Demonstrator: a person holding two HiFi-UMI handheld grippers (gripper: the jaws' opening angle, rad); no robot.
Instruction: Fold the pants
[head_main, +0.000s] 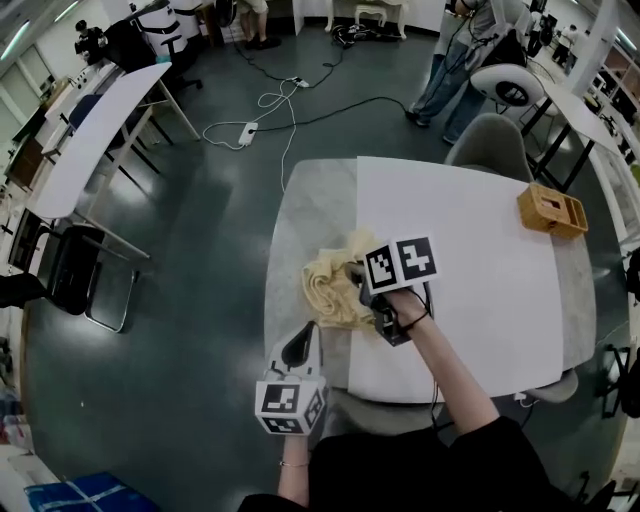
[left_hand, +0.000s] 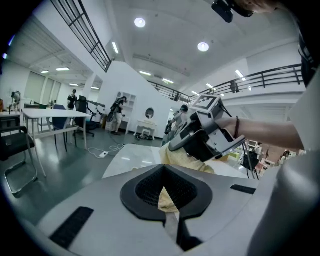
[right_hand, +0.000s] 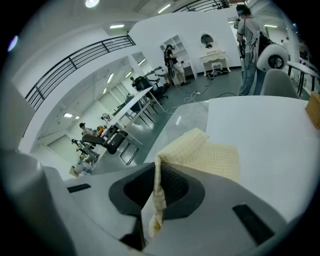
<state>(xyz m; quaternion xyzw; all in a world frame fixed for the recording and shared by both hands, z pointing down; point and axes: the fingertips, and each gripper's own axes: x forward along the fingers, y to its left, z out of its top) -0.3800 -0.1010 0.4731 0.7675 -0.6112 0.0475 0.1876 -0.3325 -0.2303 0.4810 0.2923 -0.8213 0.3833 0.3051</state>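
Pants (head_main: 335, 290): yellow, bunched on surface (head_main: 460, 250) between both tongs. Right tongs (right_hand: 156, 195) clamped on an edge; left tongs (left_hand: 167, 200) apparently pinching a corner. Risk: uneven pulling slips cloth free, fold collapses.

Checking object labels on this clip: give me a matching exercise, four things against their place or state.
Things:
1 pants
2 box
3 white sheet
4 power strip

Place or state:
A on the floor
B pinched by the left tool and the right tool
C covers most of the table
D at the table's right side

Pairs: 1-B, 2-D, 3-C, 4-A
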